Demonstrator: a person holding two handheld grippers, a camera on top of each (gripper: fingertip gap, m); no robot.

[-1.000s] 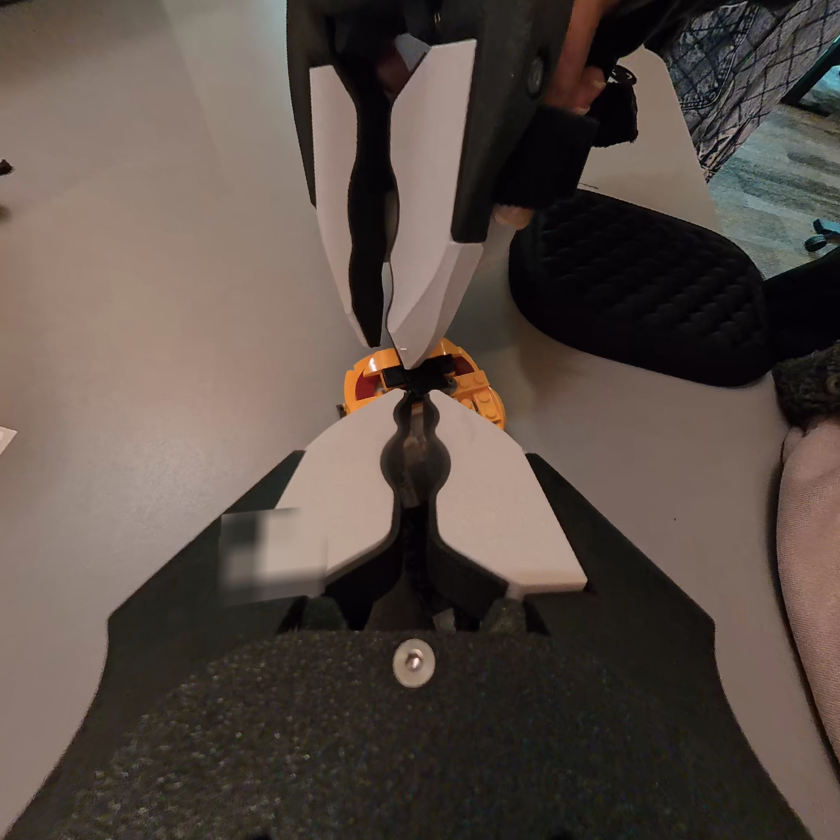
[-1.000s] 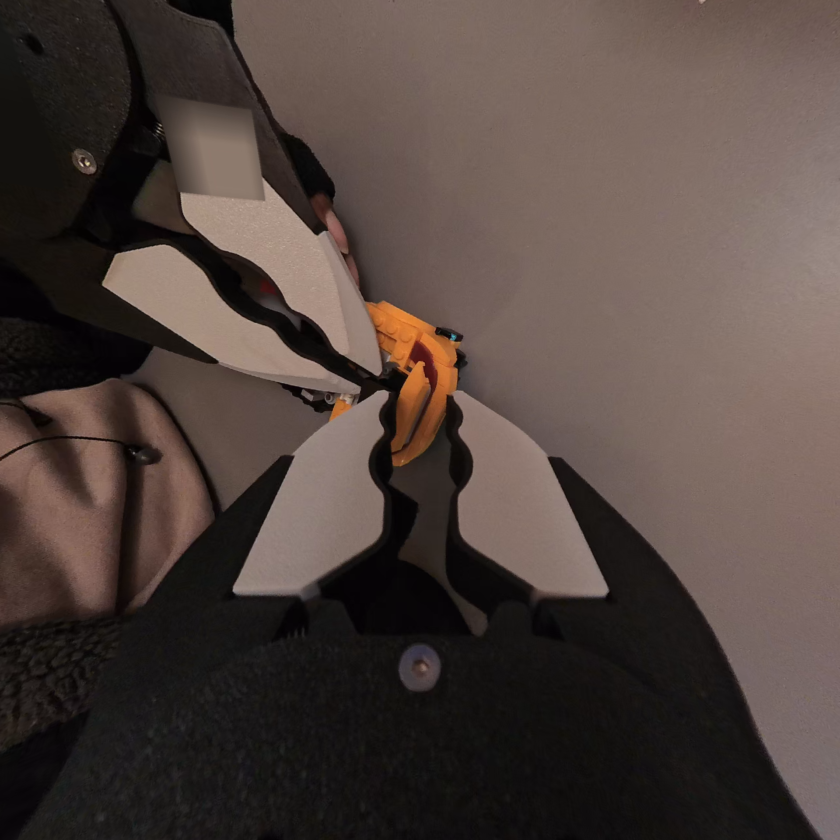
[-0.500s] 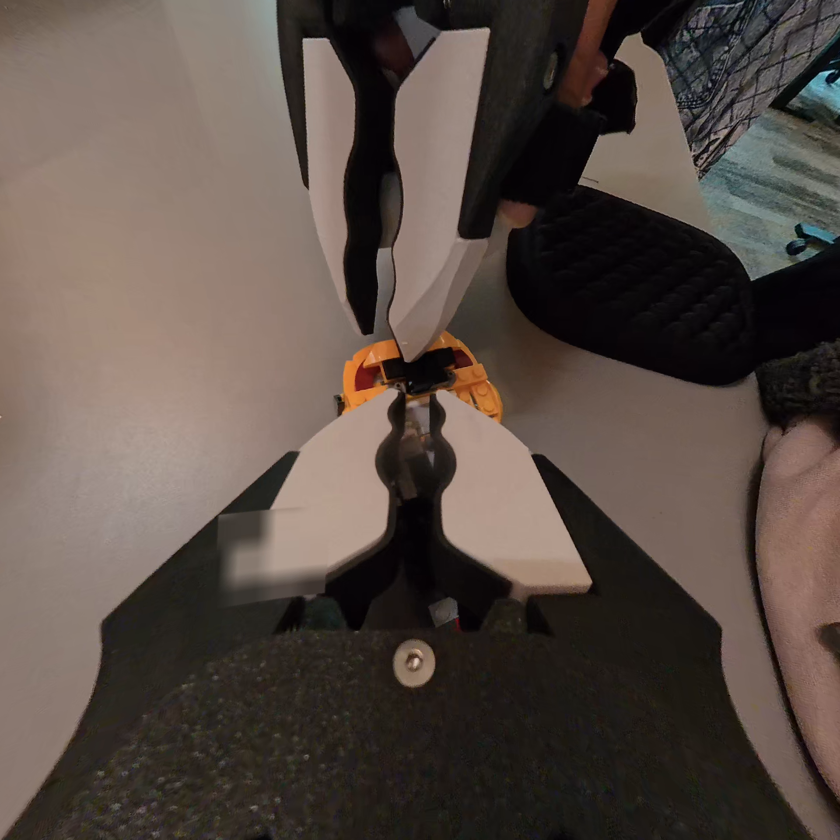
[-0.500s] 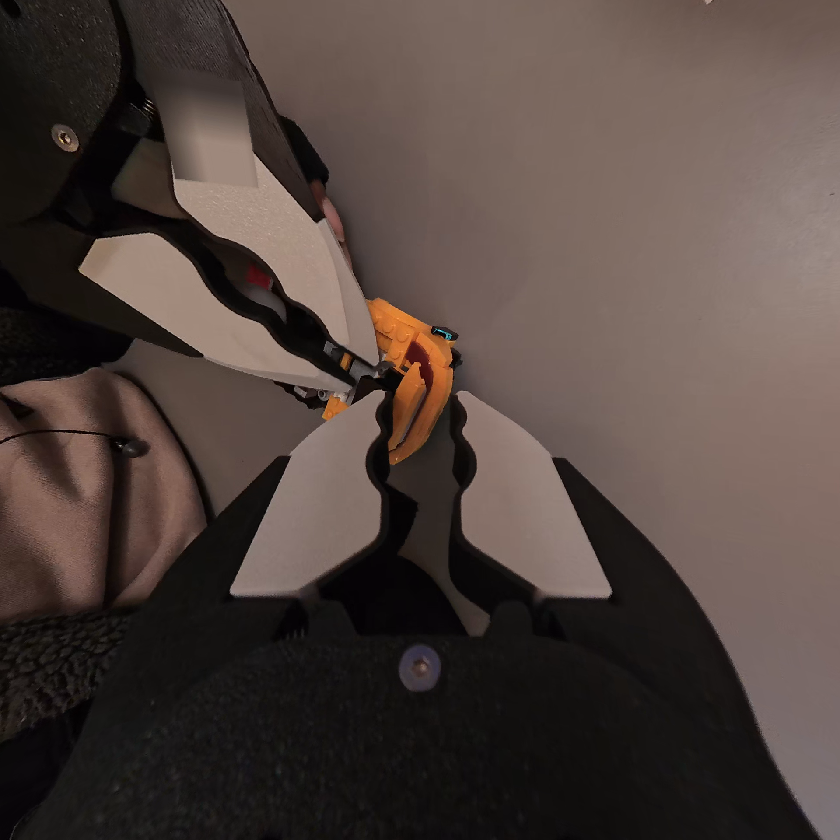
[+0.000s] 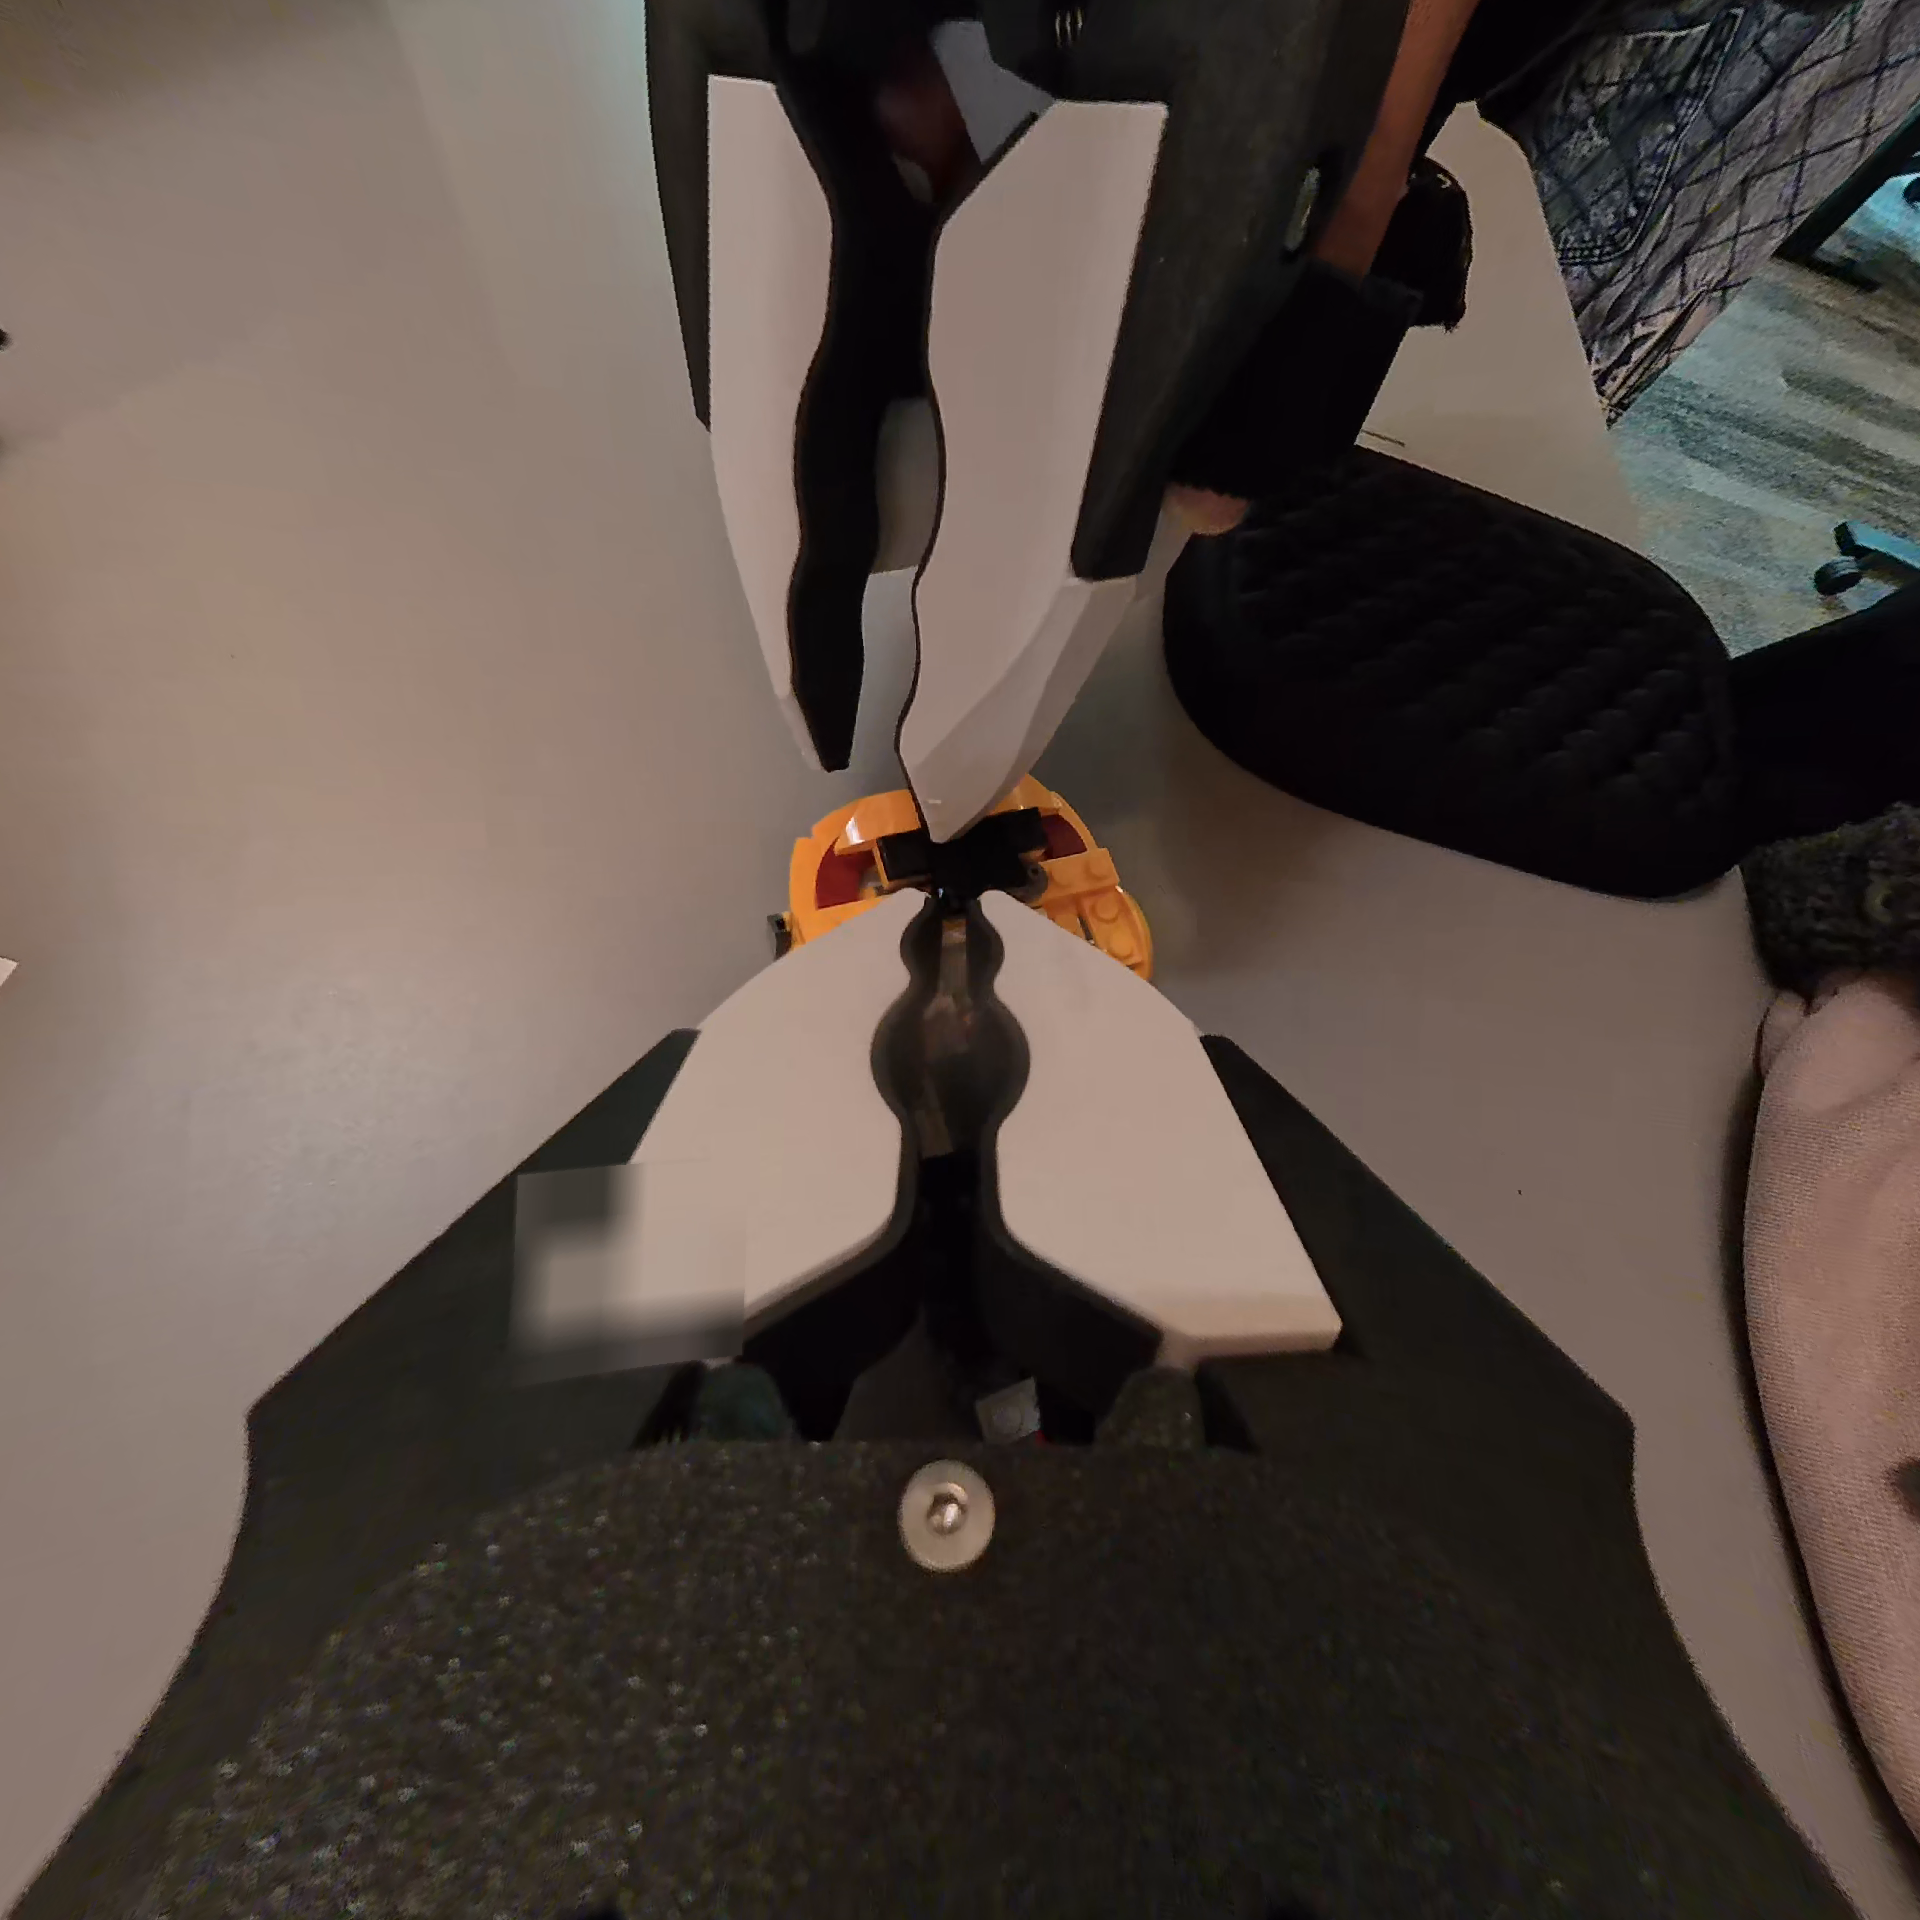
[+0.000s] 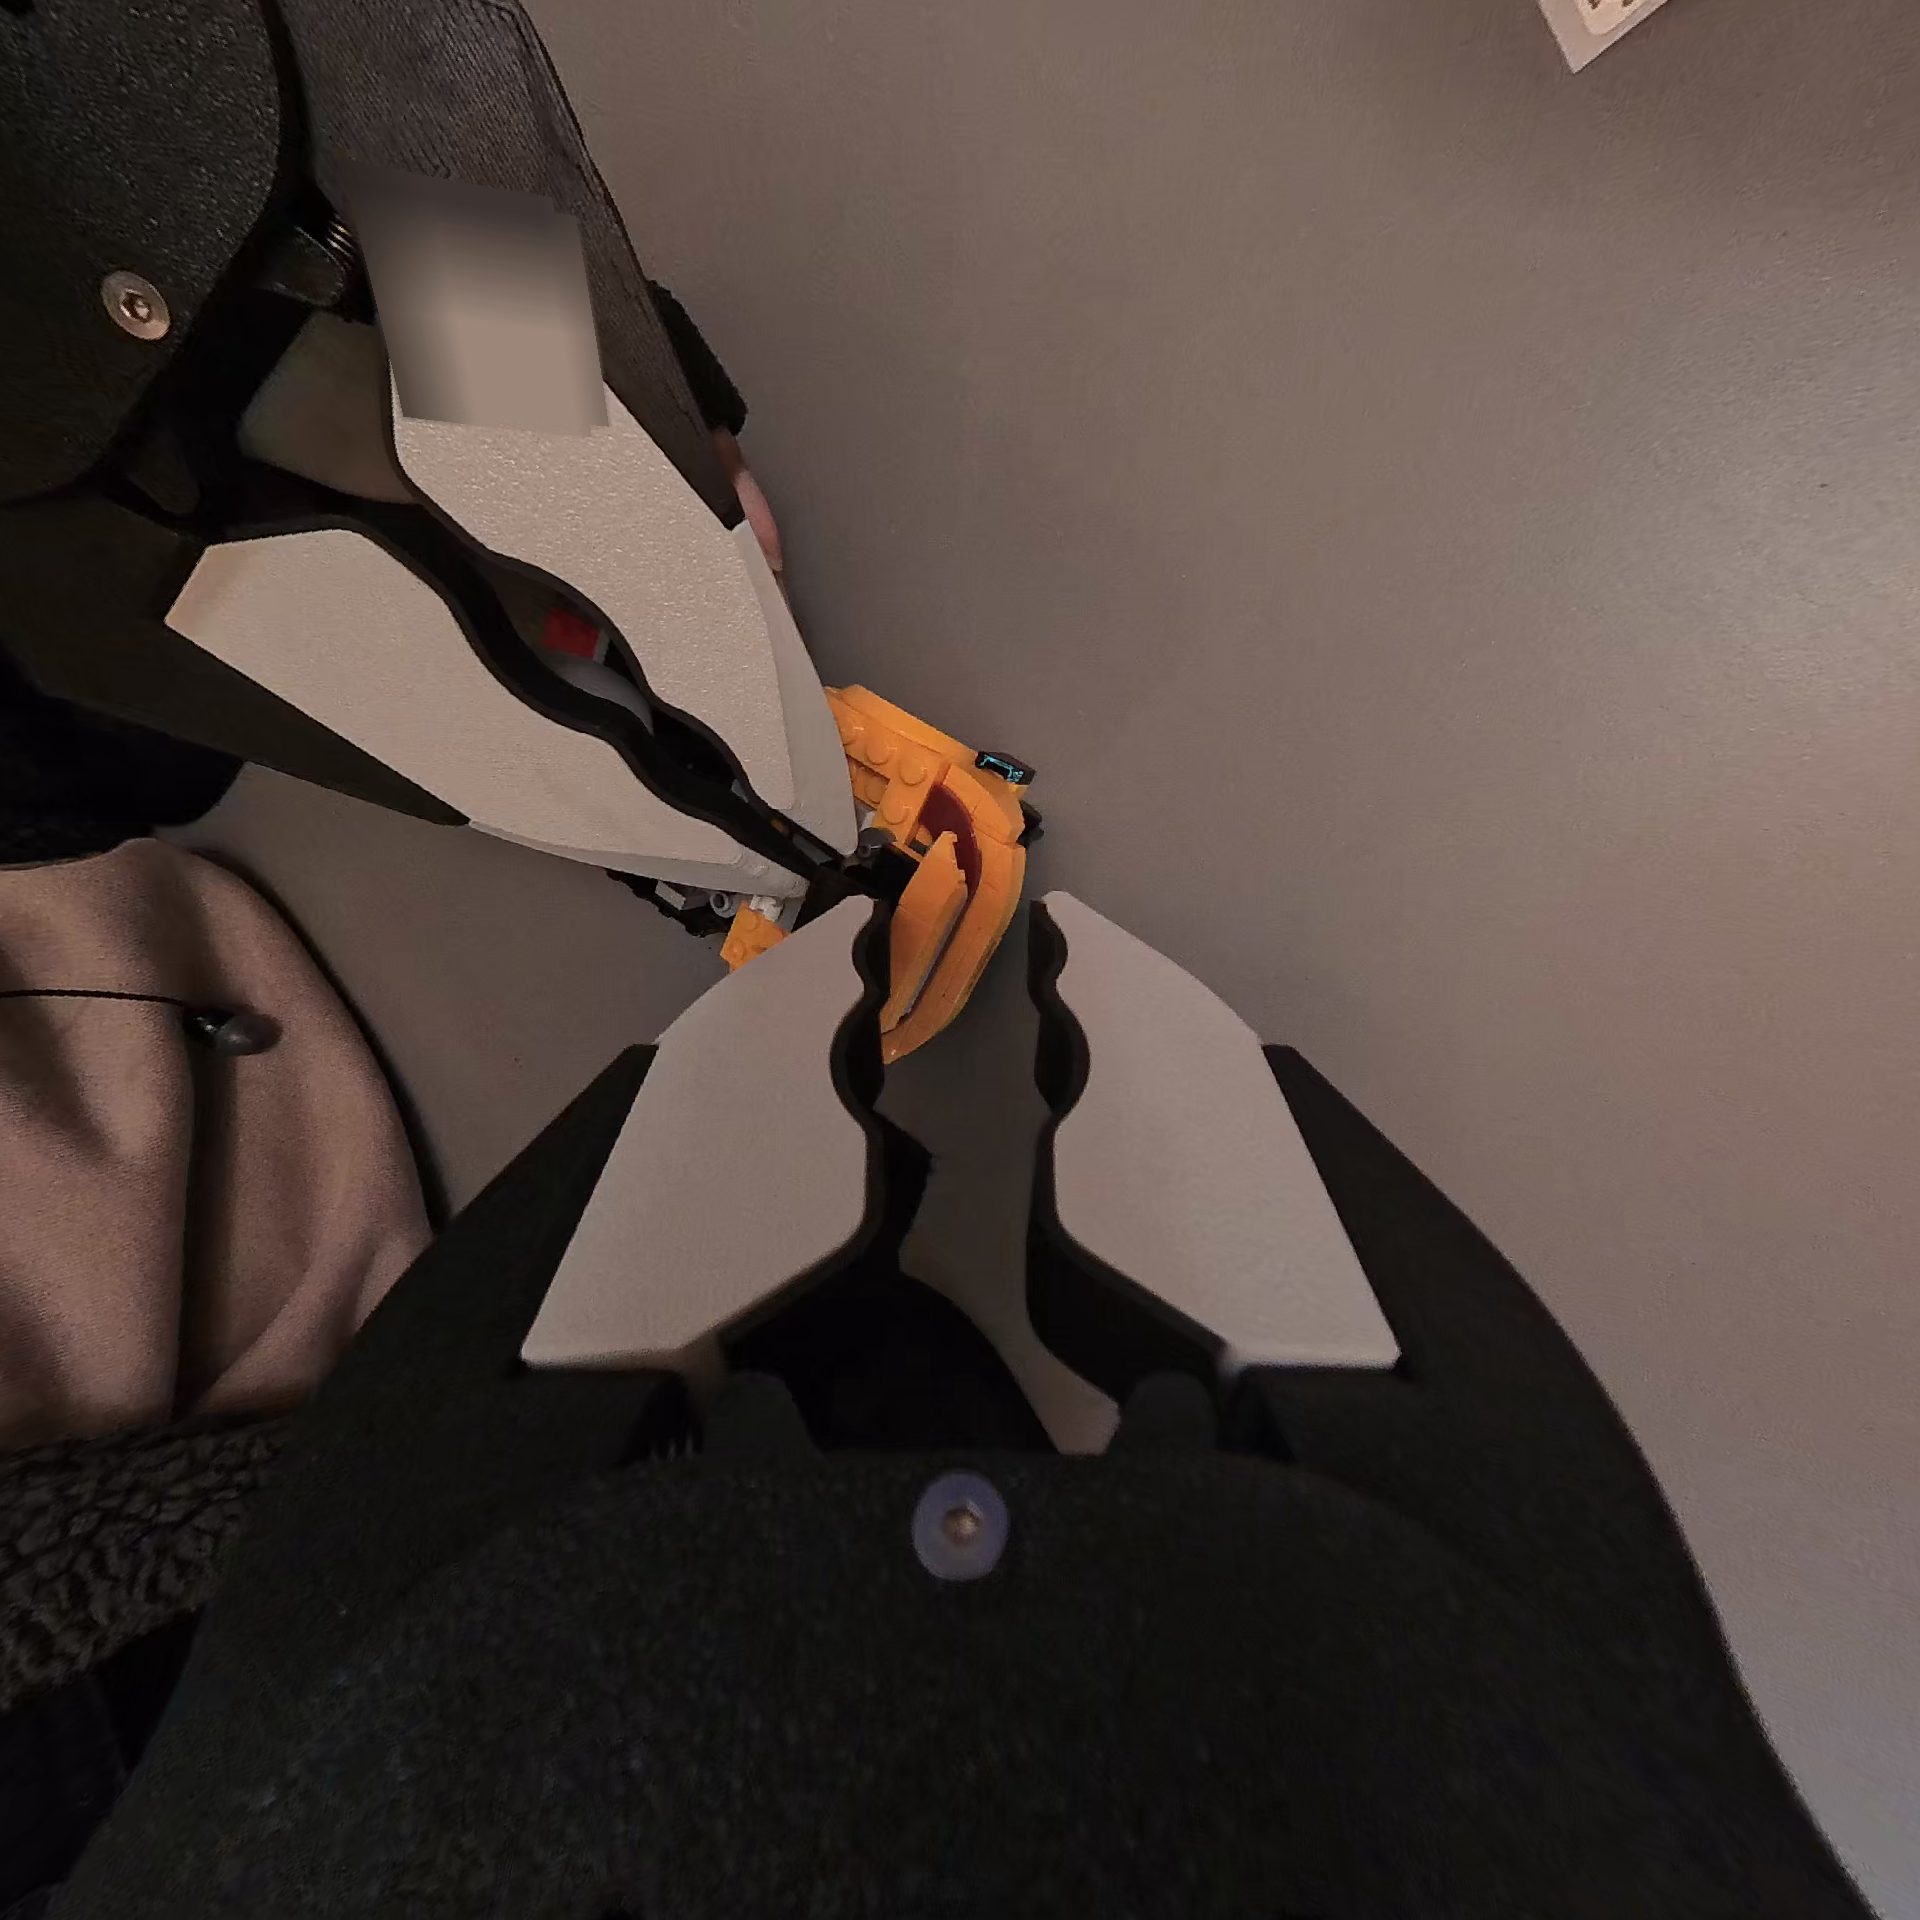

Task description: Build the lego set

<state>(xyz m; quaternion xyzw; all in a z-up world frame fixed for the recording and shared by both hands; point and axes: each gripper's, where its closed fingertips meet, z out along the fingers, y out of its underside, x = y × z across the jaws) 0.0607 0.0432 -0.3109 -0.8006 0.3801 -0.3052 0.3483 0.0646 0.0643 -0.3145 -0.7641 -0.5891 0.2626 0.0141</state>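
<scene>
Over the grey table (image 5: 312, 623), we note left gripper (image 5: 951, 902) clamped on the orange lego model (image 6: 961, 852) (black part); right gripper (image 6: 948, 909) spread apart.

Your orange lego model (image 5: 1112, 914) is glossy smooth plastic on the matt grey worktop (image 5: 312, 727). Beside the model, your fingers (image 5: 800, 1122) look matt white, finely grained; the black pad (image 5: 1455, 675) is quilted cloth.
</scene>
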